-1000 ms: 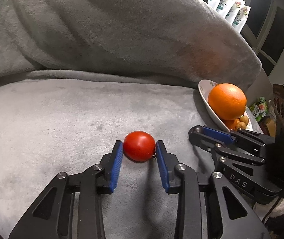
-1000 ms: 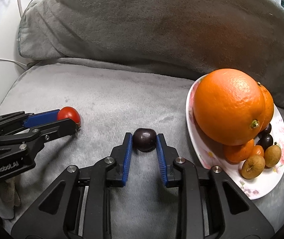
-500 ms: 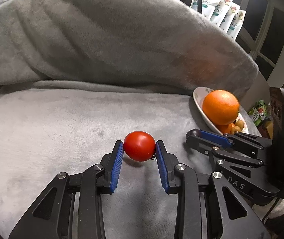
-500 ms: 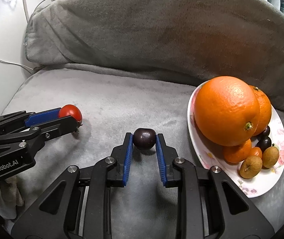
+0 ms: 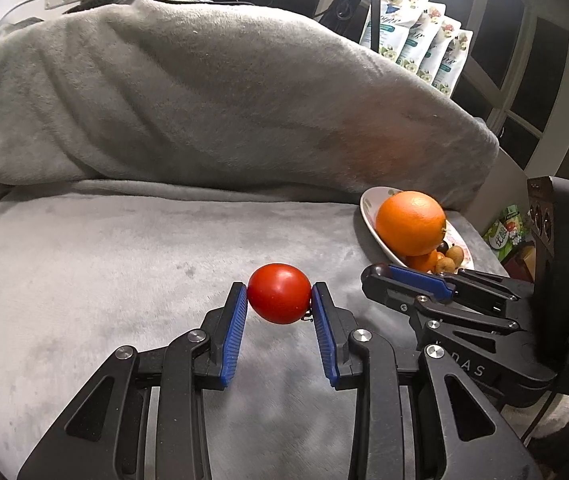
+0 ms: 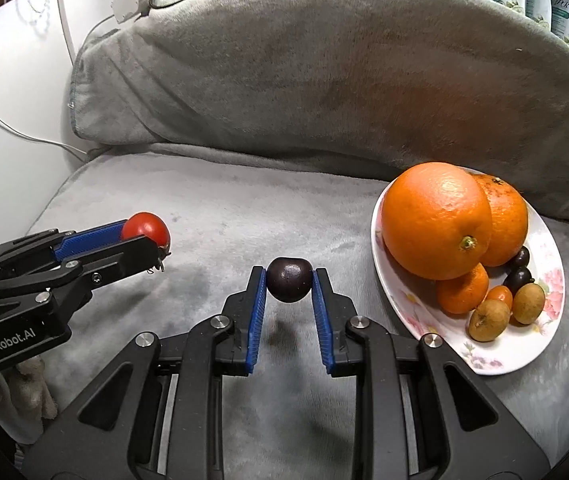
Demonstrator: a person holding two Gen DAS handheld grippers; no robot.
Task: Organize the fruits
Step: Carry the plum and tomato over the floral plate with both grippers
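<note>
The left gripper pinches a tomato, the right gripper a dark plum, both lifted clear of the grey blanket. The plate just right already holds oranges and small fruits; these two remain to be set down, I'd say.

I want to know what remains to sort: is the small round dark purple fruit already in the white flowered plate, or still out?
Out. The dark purple fruit is clamped in the right gripper, beside the white flowered plate.
</note>
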